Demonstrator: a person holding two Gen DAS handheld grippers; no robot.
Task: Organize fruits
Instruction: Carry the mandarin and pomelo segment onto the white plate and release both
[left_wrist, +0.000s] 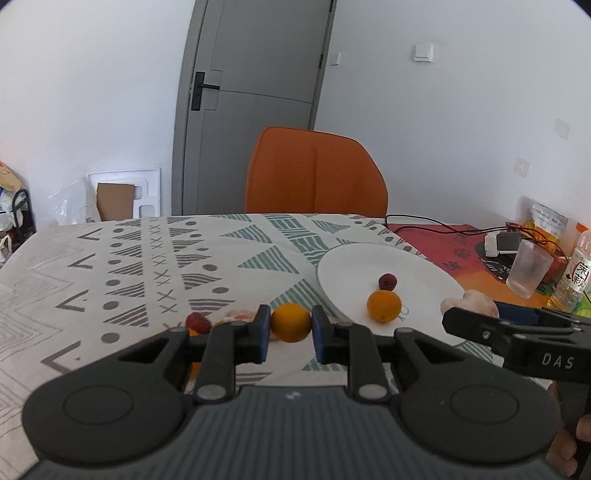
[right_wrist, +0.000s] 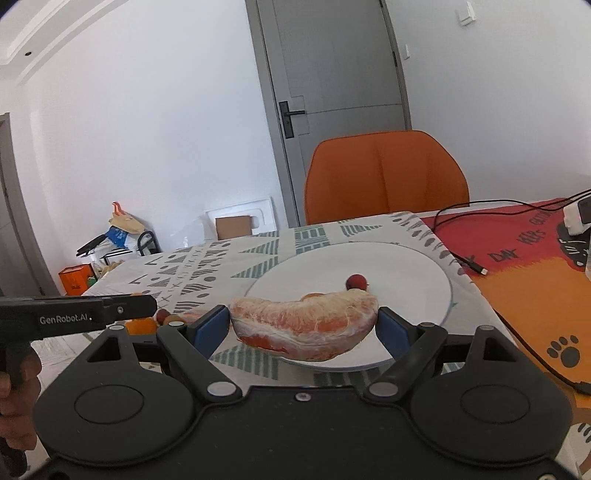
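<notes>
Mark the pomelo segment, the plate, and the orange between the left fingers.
pomelo segment (right_wrist: 304, 325), right wrist view, middle of its pulp face.
plate (right_wrist: 413, 273), right wrist view, bare white surface near the far rim.
orange (left_wrist: 290, 322), left wrist view, centre of its peel.

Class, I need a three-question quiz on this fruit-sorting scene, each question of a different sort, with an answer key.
1. True or false: the right gripper grips a peeled pomelo segment.
2. What sits between the left gripper's pads? A) a small orange B) a red date C) nothing
3. How many fruits lie on the white plate in the left wrist view?

Key: 1 true. 2 A. 3 two: an orange and a dark red fruit.
</notes>
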